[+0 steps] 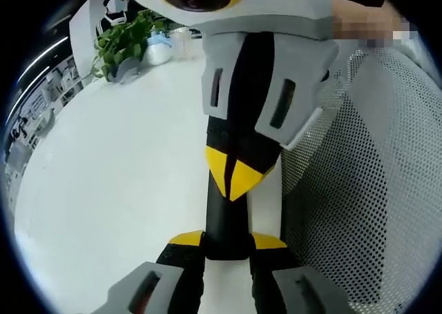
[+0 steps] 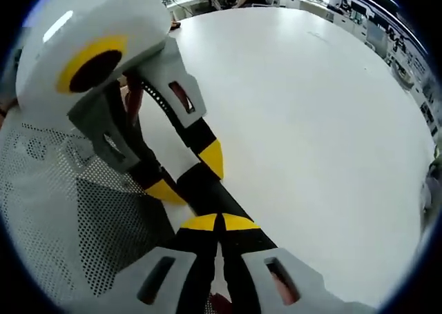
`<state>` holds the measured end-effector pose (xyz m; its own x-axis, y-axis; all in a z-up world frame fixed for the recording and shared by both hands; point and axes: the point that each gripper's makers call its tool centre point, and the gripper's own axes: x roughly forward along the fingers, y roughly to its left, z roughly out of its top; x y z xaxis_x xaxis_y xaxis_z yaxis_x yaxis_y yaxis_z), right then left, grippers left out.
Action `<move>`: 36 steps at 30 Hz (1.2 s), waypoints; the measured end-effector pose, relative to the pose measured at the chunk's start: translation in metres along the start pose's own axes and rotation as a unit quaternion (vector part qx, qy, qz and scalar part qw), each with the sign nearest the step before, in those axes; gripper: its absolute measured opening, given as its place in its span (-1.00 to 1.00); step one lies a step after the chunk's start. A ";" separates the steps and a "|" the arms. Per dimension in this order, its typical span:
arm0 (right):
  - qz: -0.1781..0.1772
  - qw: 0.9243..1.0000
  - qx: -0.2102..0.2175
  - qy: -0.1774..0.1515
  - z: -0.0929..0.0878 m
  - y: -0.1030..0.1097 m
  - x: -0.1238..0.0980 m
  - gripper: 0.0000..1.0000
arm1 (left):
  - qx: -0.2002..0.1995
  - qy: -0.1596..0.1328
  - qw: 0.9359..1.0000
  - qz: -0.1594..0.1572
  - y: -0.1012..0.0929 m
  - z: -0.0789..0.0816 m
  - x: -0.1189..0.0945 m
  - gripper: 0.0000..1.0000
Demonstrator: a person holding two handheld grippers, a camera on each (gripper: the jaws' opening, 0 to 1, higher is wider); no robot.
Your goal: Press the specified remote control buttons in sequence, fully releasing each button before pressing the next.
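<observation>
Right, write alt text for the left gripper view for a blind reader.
The left gripper holds a slim black remote above a white table, while the right gripper, jaws shut, reaches in from the top with its yellow tips on the remote. A mesh chair back sits right.

Two handheld grippers, alike in build. Left gripper (image 1: 228, 248): grey moulded jaw housings with dark rectangular slots, black inner arms, yellow wedge-shaped fingertips (image 1: 188, 239). Right gripper (image 2: 219, 224): same grey slotted housings, black arms, yellow tips (image 2: 200, 222) meeting in a thin seam; reddish glint inside one slot. Seen from opposite, each with a rounded white-grey body ringed in yellow around a dark circular opening, and a ribbed black strip along one arm. Blurred hand (image 1: 366, 24) at the left gripper view's top right edge.
</observation>
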<state>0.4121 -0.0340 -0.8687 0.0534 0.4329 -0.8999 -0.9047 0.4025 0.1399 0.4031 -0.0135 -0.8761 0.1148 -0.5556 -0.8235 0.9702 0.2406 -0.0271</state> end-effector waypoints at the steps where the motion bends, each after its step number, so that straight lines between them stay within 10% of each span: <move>1: 0.001 1.000 0.001 -0.001 0.000 0.000 0.000 -1.00 | 0.001 0.000 1.000 0.000 0.000 0.000 0.000 -0.51; 24: 0.058 0.997 0.049 -0.021 -0.004 0.002 -0.010 -1.00 | 0.004 0.002 1.000 0.005 0.000 0.000 0.001 -0.51; 31: 0.053 0.990 0.076 -0.102 0.017 -0.009 -0.048 -1.00 | 0.004 0.002 1.000 0.005 0.000 0.000 0.000 -0.51; 36: 0.063 0.971 0.107 -0.203 0.042 -0.011 -0.092 -1.00 | 0.002 0.002 1.000 0.006 0.000 0.000 0.000 -0.51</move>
<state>0.4354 -0.0442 -0.7703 0.1501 0.7537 -0.6399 -0.8084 0.4662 0.3595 0.4032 -0.0139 -0.8762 0.1256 -0.5496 -0.8259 0.9698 0.2433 -0.0145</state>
